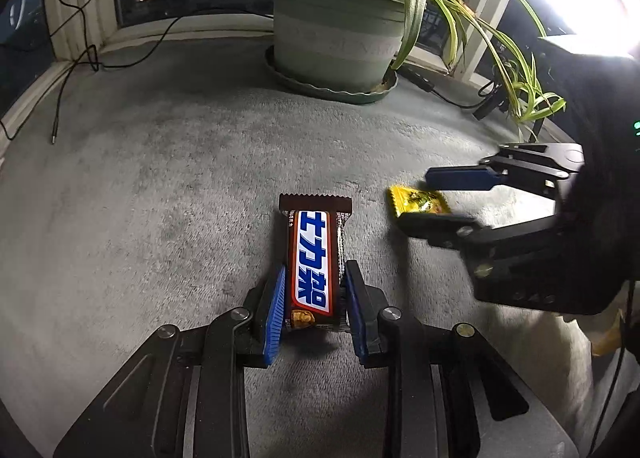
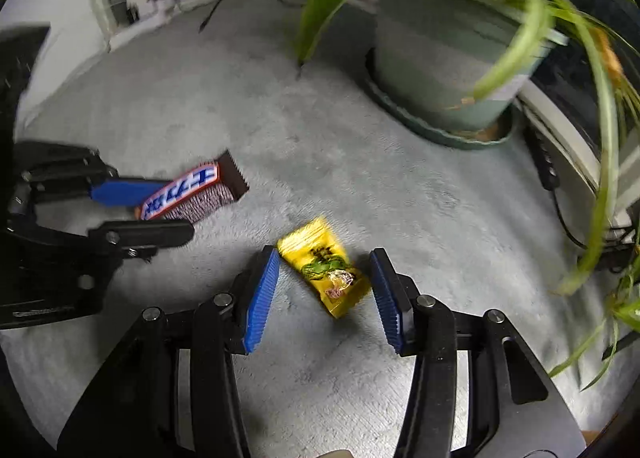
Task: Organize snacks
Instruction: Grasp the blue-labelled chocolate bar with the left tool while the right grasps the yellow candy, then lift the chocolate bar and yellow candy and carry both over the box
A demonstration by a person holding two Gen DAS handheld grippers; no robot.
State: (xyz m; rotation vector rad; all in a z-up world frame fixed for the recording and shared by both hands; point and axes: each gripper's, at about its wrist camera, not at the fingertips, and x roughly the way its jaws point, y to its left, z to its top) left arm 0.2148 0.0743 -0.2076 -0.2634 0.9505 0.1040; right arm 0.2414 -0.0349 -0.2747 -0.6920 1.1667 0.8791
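A brown chocolate bar point(image 1: 314, 262) with a blue-and-white label lies on the grey carpet, its near half between the blue pads of my left gripper point(image 1: 316, 278), which is shut on it. It also shows in the right wrist view point(image 2: 188, 194), held by that gripper point(image 2: 160, 206). A small yellow snack packet point(image 2: 324, 268) lies on the carpet between the fingers of my right gripper point(image 2: 326, 290), which is open with gaps on both sides. In the left wrist view the packet point(image 1: 416, 200) sits partly hidden between the right gripper's fingers point(image 1: 428, 198).
A green potted plant point(image 1: 340, 38) on a saucer stands at the back, with long leaves point(image 2: 592, 138) drooping over the right side. A black cable point(image 1: 76, 62) runs along the window ledge at the back left. A power strip point(image 2: 544, 166) lies by the right wall.
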